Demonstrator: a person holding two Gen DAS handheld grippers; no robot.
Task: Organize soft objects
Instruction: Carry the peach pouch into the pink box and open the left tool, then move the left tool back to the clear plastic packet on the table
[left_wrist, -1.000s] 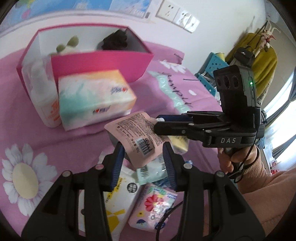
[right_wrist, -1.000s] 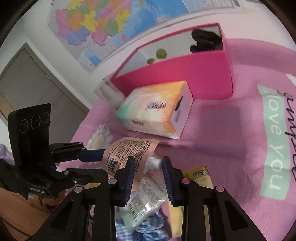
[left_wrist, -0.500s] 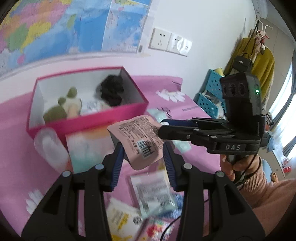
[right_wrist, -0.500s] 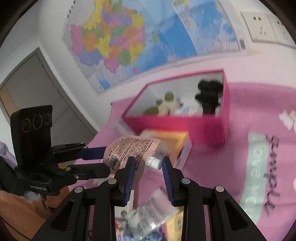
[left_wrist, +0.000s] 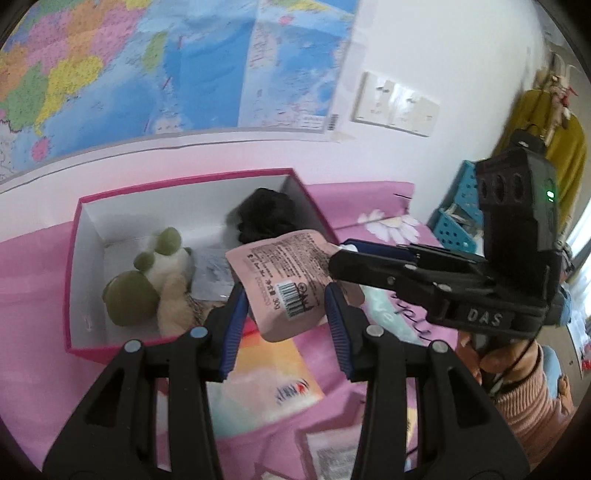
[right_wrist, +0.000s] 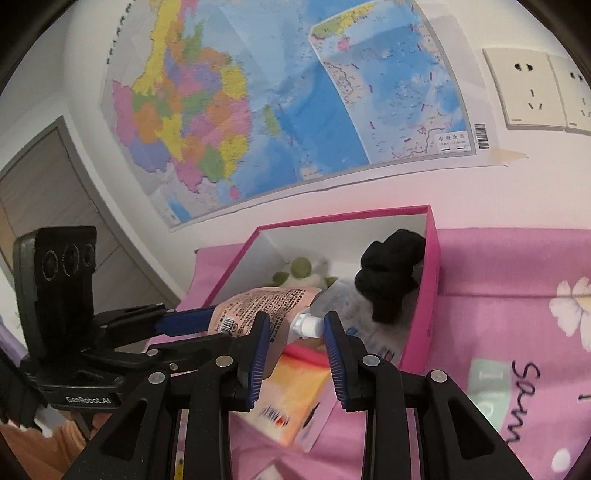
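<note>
A pink soft pouch (left_wrist: 284, 284) with a barcode and a white cap (right_wrist: 308, 325) hangs in the air in front of the pink box (left_wrist: 85, 345). My left gripper (left_wrist: 284, 317) is shut on its lower part. My right gripper (right_wrist: 293, 334) is shut on its capped end; it shows in the left wrist view (left_wrist: 343, 258) coming in from the right. The box holds a green and cream plush toy (left_wrist: 147, 284), a black soft item (left_wrist: 266, 218) and a clear packet (left_wrist: 212, 273). The pouch also shows in the right wrist view (right_wrist: 258, 308).
A tissue pack (left_wrist: 273, 384) lies on the pink bedspread (left_wrist: 29, 369) in front of the box. A small packet (left_wrist: 325, 458) lies near the bottom edge. A map (right_wrist: 277, 92) and wall sockets (right_wrist: 532, 88) are behind. A blue crate (left_wrist: 458, 225) stands at right.
Both grippers lifted the pouch up from the pile of packets and carried it toward the pink box. The box's inside now shows from above.
</note>
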